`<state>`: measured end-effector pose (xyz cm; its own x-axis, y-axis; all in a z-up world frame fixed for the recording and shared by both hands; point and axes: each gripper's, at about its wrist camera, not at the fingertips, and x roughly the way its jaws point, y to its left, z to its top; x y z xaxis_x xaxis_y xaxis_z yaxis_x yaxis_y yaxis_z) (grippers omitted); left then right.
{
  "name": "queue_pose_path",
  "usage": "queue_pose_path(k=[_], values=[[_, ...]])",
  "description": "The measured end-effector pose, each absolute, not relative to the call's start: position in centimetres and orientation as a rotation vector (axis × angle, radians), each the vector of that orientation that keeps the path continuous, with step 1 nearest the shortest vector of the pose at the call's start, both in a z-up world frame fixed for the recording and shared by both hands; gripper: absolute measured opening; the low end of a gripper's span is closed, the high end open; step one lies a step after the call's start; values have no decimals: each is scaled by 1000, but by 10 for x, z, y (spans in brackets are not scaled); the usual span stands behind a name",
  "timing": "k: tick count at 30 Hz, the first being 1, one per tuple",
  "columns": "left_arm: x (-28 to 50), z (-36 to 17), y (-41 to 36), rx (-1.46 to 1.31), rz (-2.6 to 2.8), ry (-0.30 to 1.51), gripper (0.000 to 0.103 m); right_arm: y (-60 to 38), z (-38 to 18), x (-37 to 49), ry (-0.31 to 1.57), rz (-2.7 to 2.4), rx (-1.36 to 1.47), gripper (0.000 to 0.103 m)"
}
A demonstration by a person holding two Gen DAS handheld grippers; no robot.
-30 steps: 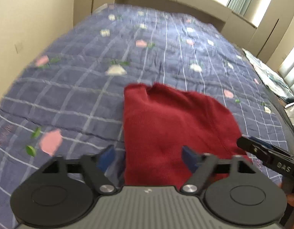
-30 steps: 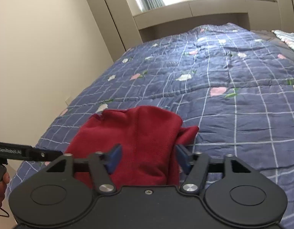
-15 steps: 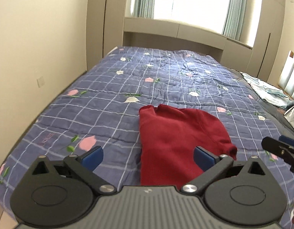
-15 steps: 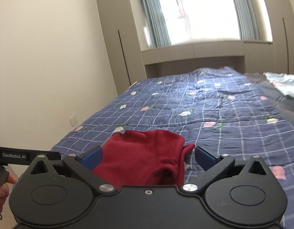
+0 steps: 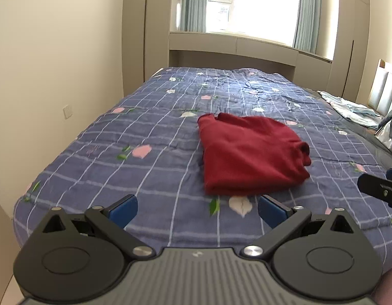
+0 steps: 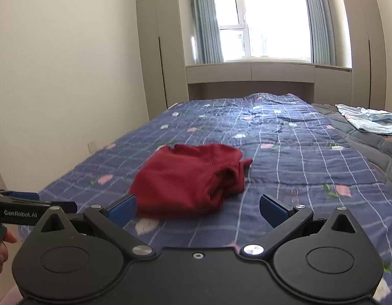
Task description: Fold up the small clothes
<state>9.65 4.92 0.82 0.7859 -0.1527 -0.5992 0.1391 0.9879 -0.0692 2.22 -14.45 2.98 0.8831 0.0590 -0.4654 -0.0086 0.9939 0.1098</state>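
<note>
A dark red garment [image 5: 249, 152] lies folded in a rough rectangle on the blue checked bedspread [image 5: 150, 132]. It also shows in the right wrist view [image 6: 191, 178], with a bunched sleeve end at its right side. My left gripper [image 5: 197, 209] is open and empty, held back above the bed's near edge, short of the garment. My right gripper [image 6: 197, 208] is open and empty, also held back from the garment. Each gripper shows at the edge of the other's view: the right gripper [image 5: 379, 189] and the left gripper [image 6: 23, 209].
The bed fills the room between a cream wall [image 5: 56, 76] on the left and wardrobes and a window [image 6: 262, 25] at the far end. Light blue clothes [image 6: 366, 119] lie at the bed's far right on a grey blanket [image 6: 368, 142].
Both grippers have opened wide and pulled back and up from the red garment, which now lies folded on the bed, apart from both.
</note>
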Motion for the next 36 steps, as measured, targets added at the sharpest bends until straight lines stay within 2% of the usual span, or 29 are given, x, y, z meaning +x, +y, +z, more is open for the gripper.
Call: queue_pose_path(k=[18,36], values=[[30,13,71,-26,-129,596,103,-129,30,-37,459,29,79,102],[21,18,60,-6,-130,585,103,-145,34,-53,434,14,126,102]])
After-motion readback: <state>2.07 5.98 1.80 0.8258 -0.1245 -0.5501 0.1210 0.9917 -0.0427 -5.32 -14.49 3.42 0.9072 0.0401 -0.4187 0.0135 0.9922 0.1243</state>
